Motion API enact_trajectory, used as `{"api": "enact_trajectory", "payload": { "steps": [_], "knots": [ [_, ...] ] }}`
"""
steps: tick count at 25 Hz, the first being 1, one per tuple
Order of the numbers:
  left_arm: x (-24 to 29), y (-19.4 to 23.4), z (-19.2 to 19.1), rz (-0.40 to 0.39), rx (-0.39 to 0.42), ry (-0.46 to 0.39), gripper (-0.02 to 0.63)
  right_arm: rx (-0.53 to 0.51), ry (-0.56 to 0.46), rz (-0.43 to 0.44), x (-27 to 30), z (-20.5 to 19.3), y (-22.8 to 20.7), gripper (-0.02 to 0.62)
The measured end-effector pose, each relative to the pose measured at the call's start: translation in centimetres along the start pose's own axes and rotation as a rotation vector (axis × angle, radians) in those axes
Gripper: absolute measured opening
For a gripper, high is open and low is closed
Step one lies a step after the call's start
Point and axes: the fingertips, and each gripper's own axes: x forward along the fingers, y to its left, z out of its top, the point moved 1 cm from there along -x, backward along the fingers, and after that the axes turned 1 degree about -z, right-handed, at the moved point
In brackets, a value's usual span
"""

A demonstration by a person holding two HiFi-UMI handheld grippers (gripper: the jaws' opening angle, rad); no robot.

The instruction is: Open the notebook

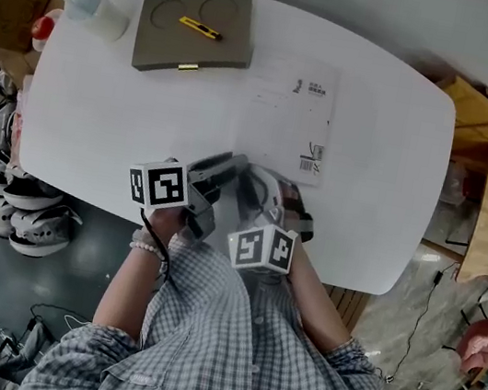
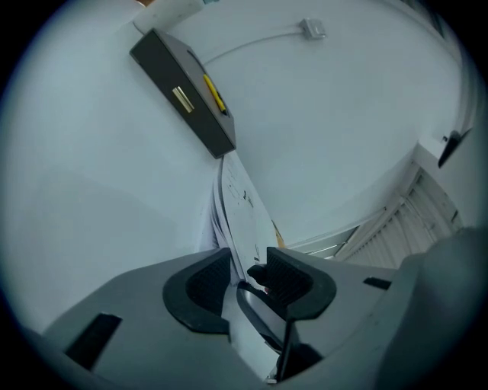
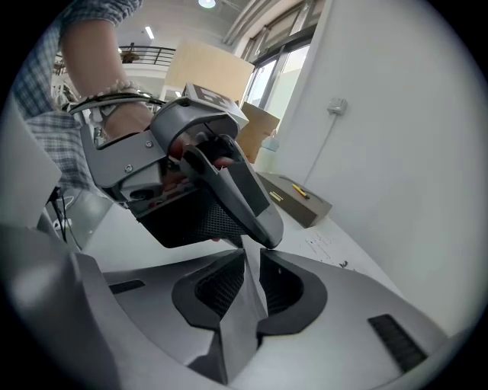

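My right gripper (image 3: 252,283) is pinched on a sheet at the near edge of the notebook (image 1: 287,118), mid-table, my left gripper (image 2: 248,278) gapes around it, and from above both hide that edge.

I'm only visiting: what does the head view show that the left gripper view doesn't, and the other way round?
Only the head view: a plastic bottle, shoes on the floor, and the person's checked shirt.
Only the left gripper view: the left hand-held gripper seen close up, its jaws standing apart with the notebook pages edge-on between them, plus a cable on the wall.
Both: the white table, the grey tray with the yellow knife on it, and the notebook.
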Motion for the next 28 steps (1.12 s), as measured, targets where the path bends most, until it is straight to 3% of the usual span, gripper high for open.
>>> {"api": "enact_trajectory", "payload": {
  "steps": [1, 4, 6, 11, 14, 20, 24, 28],
  "knots": [
    [0.0, 0.0, 0.0, 0.000, 0.005, 0.002, 0.146, 0.005, 0.001, -0.010, -0.1, -0.2, -0.1, 0.042],
    [0.0, 0.2, 0.0, 0.015, 0.019, 0.007, 0.066, 0.028, 0.031, -0.020, 0.0, -1.0, -0.2, 0.135],
    [0.0, 0.0, 0.1, 0.008, 0.020, 0.006, 0.063, 0.004, 0.046, -0.028, 0.3, -1.3, -0.1, 0.150],
    [0.1, -0.6, 0.1, -0.001, 0.057, 0.019, 0.058, -0.063, 0.065, -0.137, 1.1, -1.2, -1.6, 0.142],
    [-0.2, -1.6, 0.1, -0.020, 0.118, 0.040, 0.069, -0.064, 0.059, -0.172, 0.7, -1.0, -2.2, 0.079],
    [-1.6, -3.4, 1.6, -0.030, 0.233, 0.000, 0.086, 0.143, 0.018, -0.202, 0.0, -0.4, -3.9, 0.047],
    [-2.3, -3.4, 3.2, 0.006, 0.312, -0.059, 0.042, 0.331, -0.028, -0.211, -0.7, -0.3, -5.3, 0.040],
    [-0.7, -1.3, 2.0, 0.118, 0.432, 0.074, 0.009, 0.400, -0.046, -0.228, -1.4, -0.1, -5.9, 0.040]
  ]
}}
